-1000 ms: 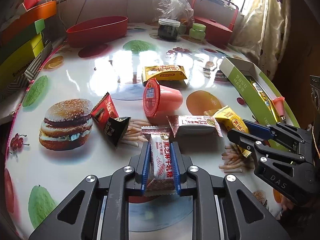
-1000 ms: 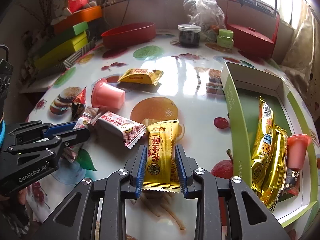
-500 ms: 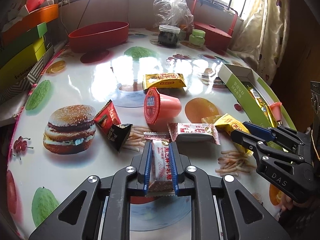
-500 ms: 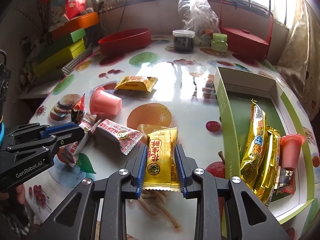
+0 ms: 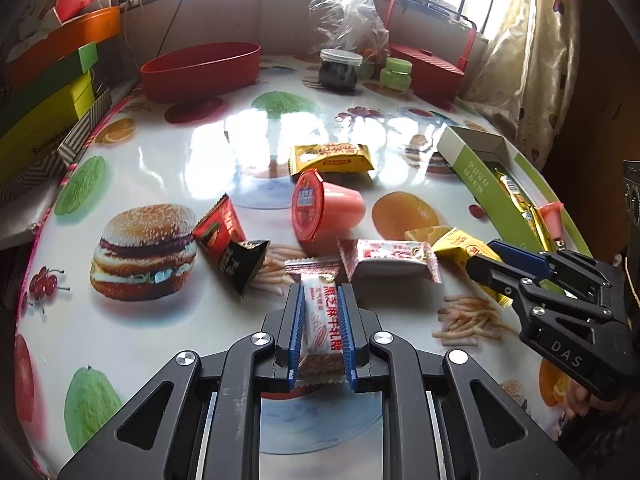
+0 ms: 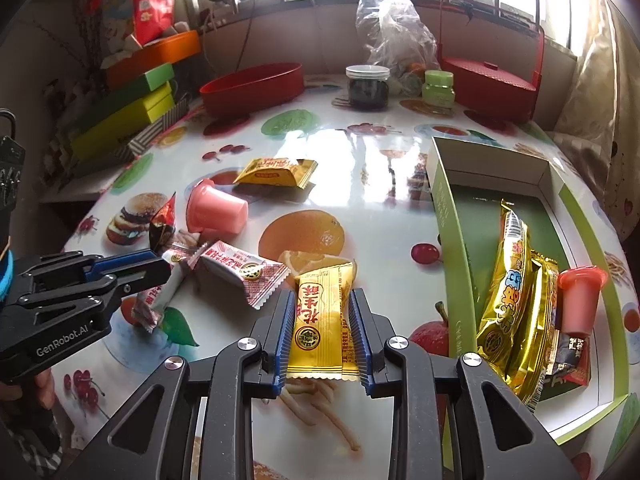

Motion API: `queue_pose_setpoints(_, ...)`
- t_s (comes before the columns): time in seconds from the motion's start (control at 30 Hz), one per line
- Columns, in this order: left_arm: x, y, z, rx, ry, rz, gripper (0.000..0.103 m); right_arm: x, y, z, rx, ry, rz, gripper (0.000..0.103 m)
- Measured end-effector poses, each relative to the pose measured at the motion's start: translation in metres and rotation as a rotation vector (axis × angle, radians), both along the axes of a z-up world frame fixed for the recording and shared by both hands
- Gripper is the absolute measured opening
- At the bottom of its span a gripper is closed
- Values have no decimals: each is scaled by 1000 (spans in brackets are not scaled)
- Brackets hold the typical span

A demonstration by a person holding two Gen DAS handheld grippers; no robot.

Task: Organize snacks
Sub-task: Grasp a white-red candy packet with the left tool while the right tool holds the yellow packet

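left gripper (image 5: 320, 328) fingers clamp white wafer packet (image 5: 320, 320); right gripper (image 6: 323, 332) clamps yellow candy packet (image 6: 323, 320); pink cup (image 5: 326, 210) ahead

I see my left gripper (image 5: 320, 328) and right gripper (image 6: 323, 330) as matching black plastic frames with triangular cut-outs, silver screw heads and ribbed blue finger pads (image 5: 295, 332), one side stamped "DAS", the other "GenRobot.AI", and a blue band (image 6: 5, 276) at the left wrist.

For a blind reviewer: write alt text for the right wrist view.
The right hand-held gripper clamps a yellow snack packet above a food-print table. A green-edged box at right holds gold packets and a pink jelly cup.
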State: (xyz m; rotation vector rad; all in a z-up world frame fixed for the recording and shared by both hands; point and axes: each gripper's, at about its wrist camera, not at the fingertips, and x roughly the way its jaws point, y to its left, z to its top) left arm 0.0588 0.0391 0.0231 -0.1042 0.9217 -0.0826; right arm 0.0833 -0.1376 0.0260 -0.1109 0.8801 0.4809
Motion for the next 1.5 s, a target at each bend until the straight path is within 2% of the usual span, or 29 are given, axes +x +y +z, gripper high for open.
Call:
queue_pose_setpoints(0.13,-1,-1,-2,4,6,-7,18,0,1,-2,-2,8,3,26)
queue_pose_setpoints(0.27,-1,4,-3,-27,14,1,18,1,2,-5,-5,21,7,26)
queue_pose_setpoints(0.33,1,2,-3,3,19,7,26,2,3,-6,-9,27,10,26)
queue_pose_setpoints(0.43,5,0,-13,22,73,10,27,2,4,-6,-7,26,12,26)
queue_pose_setpoints(0.67,5,-4,-14,54,53,6,27,4,5,-10,-18,43,18,27)
queue_pose_setpoints(0.7,5,-5,-14,67,50,3,26,4,5,-11,-19,46,19,27)
queue_pose_setpoints(0.73,5,-5,-14,75,47,1,20,5,6,-12,-21,49,19,27)
queue_pose_setpoints(0.77,5,-6,-14,76,45,-3,20,5,6,-12,-21,49,18,27)
queue_pose_setpoints(0.97,4,-5,-9,64,37,-6,19,3,4,-7,-15,22,20,25)
queue_pose_setpoints(1.0,3,-5,-7,65,31,-7,19,3,4,-6,-14,21,22,21)
queue_pose_setpoints(1.5,0,-17,31,27,-60,-46,19,-3,-14,20,54,-44,-3,21)
